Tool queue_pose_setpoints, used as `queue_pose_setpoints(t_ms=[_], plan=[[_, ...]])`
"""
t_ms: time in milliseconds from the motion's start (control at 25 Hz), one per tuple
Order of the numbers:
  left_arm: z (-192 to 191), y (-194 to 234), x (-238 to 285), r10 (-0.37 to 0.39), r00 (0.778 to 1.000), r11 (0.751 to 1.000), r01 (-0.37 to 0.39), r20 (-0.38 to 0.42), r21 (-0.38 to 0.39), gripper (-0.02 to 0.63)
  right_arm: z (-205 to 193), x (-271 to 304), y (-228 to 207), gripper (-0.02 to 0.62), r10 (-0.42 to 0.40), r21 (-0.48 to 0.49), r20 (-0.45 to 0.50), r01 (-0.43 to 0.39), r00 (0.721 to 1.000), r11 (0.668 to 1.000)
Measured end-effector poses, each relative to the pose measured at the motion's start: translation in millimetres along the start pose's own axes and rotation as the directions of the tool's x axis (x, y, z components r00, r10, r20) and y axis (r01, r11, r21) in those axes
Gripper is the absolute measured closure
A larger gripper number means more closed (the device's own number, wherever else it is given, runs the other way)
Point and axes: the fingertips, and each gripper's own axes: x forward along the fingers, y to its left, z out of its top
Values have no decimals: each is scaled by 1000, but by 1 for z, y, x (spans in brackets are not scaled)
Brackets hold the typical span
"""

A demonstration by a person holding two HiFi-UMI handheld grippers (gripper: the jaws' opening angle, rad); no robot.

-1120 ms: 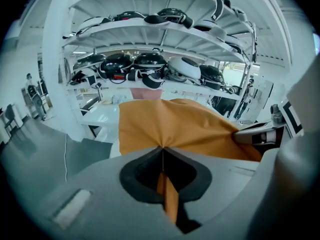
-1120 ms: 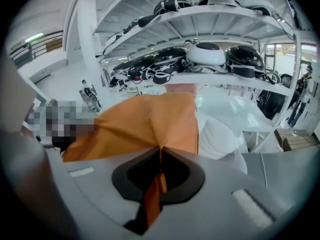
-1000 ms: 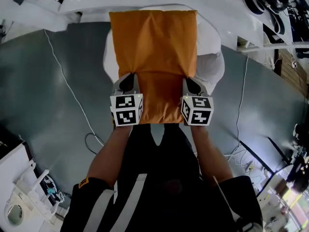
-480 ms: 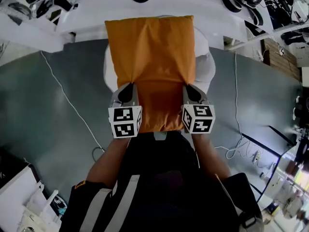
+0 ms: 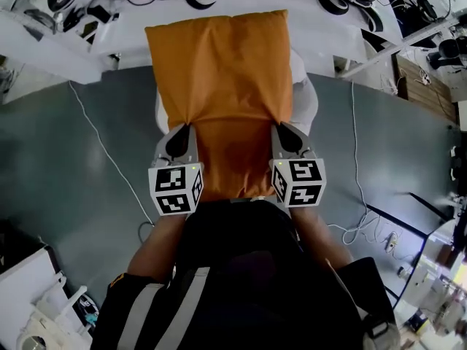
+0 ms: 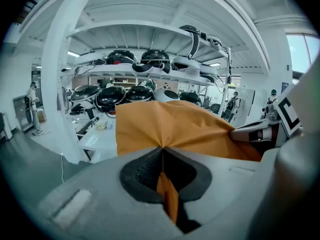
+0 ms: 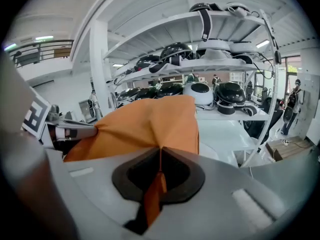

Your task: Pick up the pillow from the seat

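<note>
Head view: left gripper [image 5: 182,127], right gripper [image 5: 281,126] pinch pillow [image 5: 219,68].

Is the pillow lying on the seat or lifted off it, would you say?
Lifted: the pillow hangs stretched between the left gripper and right gripper.

The pillow [image 5: 219,86] hides most of the white seat [image 5: 306,104], whose outline seems rounded

A grey floor [image 5: 66,173] crossed by a white cable [image 5: 100,138] lies before white shelves [image 6: 125,30] loaded with helmets [image 6: 154,57].
</note>
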Motion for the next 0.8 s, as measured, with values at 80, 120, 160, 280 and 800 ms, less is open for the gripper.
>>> queue_pose_setpoints(t_ms=[80,120,160,280,800], plan=[[6,-18,-11,17,1000,1000,-17,18,7,601,3,-17,-10,586,14,-3,17,-14,1000,1000],[9,-28,-16,25,999,1000,-25,27,9,601,4,-27,-15,588,21,-3,27,-20,999,1000],[11,-37,-22,33,999,999,-33,37,9,601,6,-36,-20,588,28,-5,39,-28,999,1000],[17,-60,-40,57,996,998,-57,69,-1,601,9,-61,-30,586,55,-18,80,-53,995,998],[22,-114,-102,79,987,997,-82,138,12,601,8,-142,-38,586,81,-45,165,-75,983,996]])
